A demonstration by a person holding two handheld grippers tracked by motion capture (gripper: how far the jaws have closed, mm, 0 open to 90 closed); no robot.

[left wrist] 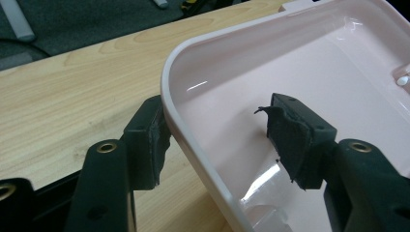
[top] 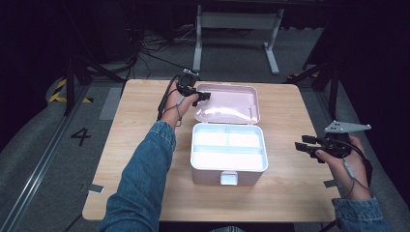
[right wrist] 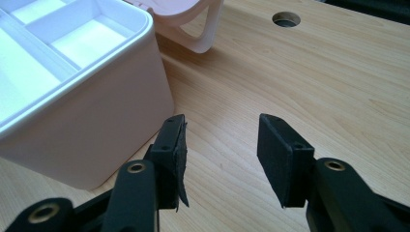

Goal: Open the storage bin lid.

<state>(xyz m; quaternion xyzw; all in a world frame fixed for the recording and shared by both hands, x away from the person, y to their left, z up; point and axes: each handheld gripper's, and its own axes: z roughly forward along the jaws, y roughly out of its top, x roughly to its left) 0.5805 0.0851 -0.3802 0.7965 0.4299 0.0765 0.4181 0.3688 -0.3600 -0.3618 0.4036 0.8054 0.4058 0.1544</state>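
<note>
Straddling the lid's (left wrist: 300,72) left rim at the box's (top: 227,166) far side, the left hand-held gripper (left wrist: 217,140) stands spread, unpinched, while the right hand-held gripper (right wrist: 220,154) hovers spread, well right.

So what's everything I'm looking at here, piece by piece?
Box: one, pale pink, middle of the table, open, with a white divided tray inside.
Lid: one, pale pink, laid open behind the box; its rim sits between the left gripper's jaws.
Latch: one, white, on the box's front wall.
Table: one, light wood, with a round hole seen in the right gripper view.
Frame: one, grey metal, on the floor beyond the table.
Left gripper: one, black, at the lid's left edge, jaws apart around the rim.
Right gripper: one, black, right of the box, jaws open on nothing.
Sleeves: two, blue denim, coming in from the bottom.
</note>
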